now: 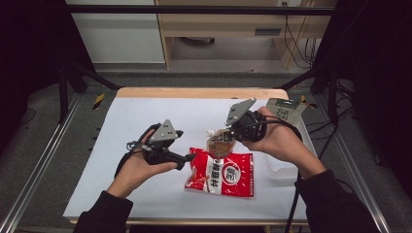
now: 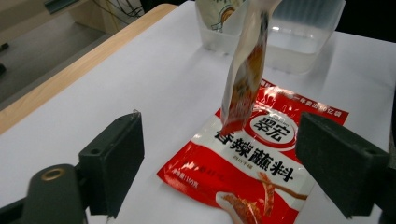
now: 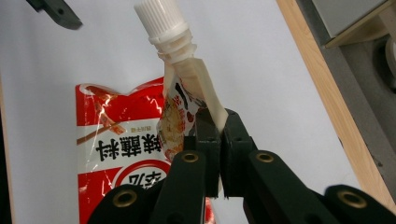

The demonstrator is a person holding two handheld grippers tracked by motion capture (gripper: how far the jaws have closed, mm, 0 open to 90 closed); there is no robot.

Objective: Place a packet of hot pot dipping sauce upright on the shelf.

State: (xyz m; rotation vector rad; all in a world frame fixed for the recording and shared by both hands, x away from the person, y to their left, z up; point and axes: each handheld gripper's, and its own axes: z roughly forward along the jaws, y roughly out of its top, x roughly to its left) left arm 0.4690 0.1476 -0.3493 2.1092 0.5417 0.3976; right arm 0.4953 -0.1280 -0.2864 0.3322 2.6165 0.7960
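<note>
A red seasoning packet (image 1: 221, 174) (image 2: 243, 172) (image 3: 116, 140) lies flat on the white table top (image 1: 145, 121). Above its far edge hangs a small spouted pouch (image 1: 219, 141) (image 2: 245, 70) (image 3: 187, 93) with a white screw cap (image 3: 161, 21). My right gripper (image 1: 232, 136) (image 3: 219, 135) is shut on the pouch's side seam, just below the spout. My left gripper (image 1: 190, 158) (image 2: 219, 163) stands open at the packet's left edge. Its jaws straddle the packet's near corner without touching it.
A clear plastic container (image 1: 284, 167) (image 2: 299, 42) stands at the table's right, behind my right hand. A green and white pouch (image 1: 285, 109) leans out of its far end. The table's wooden far edge (image 1: 199, 92) runs across the back.
</note>
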